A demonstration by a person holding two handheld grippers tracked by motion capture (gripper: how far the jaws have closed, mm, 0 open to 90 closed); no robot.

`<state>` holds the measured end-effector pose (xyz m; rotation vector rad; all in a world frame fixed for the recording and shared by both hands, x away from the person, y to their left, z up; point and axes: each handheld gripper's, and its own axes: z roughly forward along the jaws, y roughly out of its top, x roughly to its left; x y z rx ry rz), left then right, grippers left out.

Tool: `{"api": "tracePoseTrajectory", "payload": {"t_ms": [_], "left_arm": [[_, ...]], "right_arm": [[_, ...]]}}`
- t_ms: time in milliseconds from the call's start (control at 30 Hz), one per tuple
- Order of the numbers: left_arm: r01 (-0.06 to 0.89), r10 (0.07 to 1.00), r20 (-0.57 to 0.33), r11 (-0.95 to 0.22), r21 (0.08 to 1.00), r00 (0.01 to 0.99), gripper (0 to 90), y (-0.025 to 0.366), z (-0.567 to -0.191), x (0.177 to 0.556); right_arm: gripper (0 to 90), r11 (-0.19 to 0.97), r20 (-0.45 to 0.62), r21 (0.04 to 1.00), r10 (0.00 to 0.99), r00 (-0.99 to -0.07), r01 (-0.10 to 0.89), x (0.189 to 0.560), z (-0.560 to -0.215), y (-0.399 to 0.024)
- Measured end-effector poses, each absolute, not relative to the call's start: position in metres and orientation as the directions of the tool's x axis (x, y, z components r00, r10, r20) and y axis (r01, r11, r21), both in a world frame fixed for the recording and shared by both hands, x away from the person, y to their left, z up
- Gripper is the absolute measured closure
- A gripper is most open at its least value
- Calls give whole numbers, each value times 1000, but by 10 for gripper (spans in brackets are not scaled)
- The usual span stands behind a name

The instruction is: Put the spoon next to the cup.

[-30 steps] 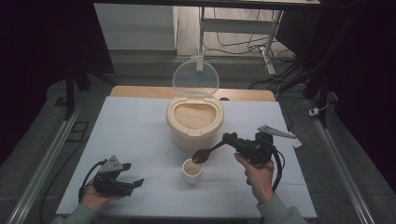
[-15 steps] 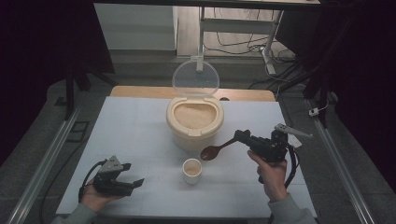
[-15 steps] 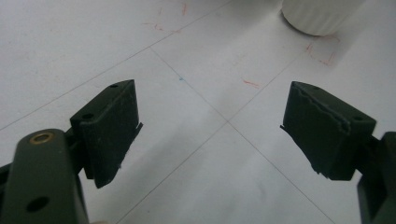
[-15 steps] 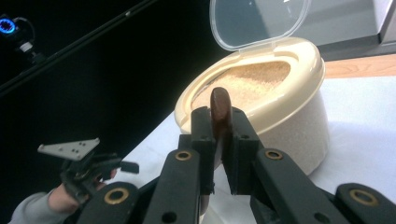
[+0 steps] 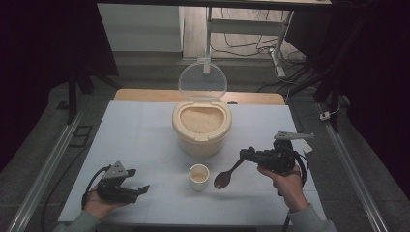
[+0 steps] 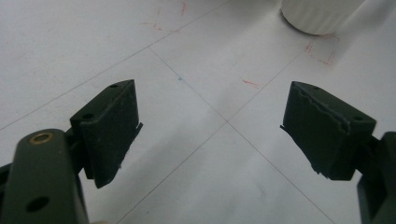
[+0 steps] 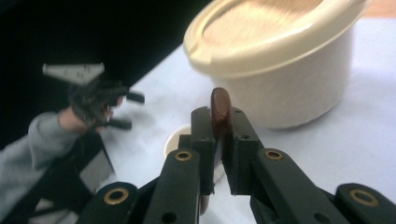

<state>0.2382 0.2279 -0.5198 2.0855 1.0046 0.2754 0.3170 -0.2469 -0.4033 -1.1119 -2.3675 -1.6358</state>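
A cream container [image 5: 200, 130] of rice stands at the table's middle with its clear lid [image 5: 202, 79] raised. A small white cup [image 5: 198, 176] stands in front of it. My right gripper [image 5: 247, 155] is shut on the handle of a brown spoon [image 5: 224, 179], whose bowl hangs low just right of the cup. In the right gripper view the spoon's handle end [image 7: 219, 105] sticks up between the closed jaws, with the container [image 7: 280, 65] beyond. My left gripper [image 5: 140, 189] rests at the front left, open and holding nothing [image 6: 210, 135].
The table [image 5: 140, 130] is pale, with thin lines and red marks. The cup's base [image 6: 322, 14] stands ahead of the left jaws. Metal rails run down both sides of the table. Cables lie on the floor behind.
The right gripper has drawn the spoon away from over the cup, to the right and lower. The left gripper has stayed where it was.
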Motion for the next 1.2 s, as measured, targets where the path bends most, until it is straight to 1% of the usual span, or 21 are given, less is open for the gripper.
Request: {"api": "tracePoseTrajectory", "payload": {"t_ms": [233, 533, 633, 867, 1067, 1200], "left_arm": [[566, 735, -132, -381, 732, 665, 181, 227, -520, 238], [567, 735, -133, -382, 730, 665, 181, 227, -520, 238], [567, 734, -132, -383, 729, 666, 181, 228, -520, 238], [567, 733, -132, -385, 729, 667, 181, 228, -521, 238], [566, 732, -130, -388, 727, 669, 181, 227, -521, 238], [567, 732, -130, -389, 726, 669, 181, 227, -521, 238]], "right_arm": [[835, 271, 411, 763, 498, -764, 587, 318, -408, -236], [834, 417, 397, 688, 469, -789, 594, 327, -418, -215], [834, 439, 387, 676, 471, -793, 591, 331, -422, -208], [829, 437, 389, 670, 482, -785, 600, 343, -428, -200], [789, 424, 366, 672, 523, -770, 607, 352, -436, -199], [753, 417, 325, 688, 554, -766, 594, 356, -443, -201]]}}
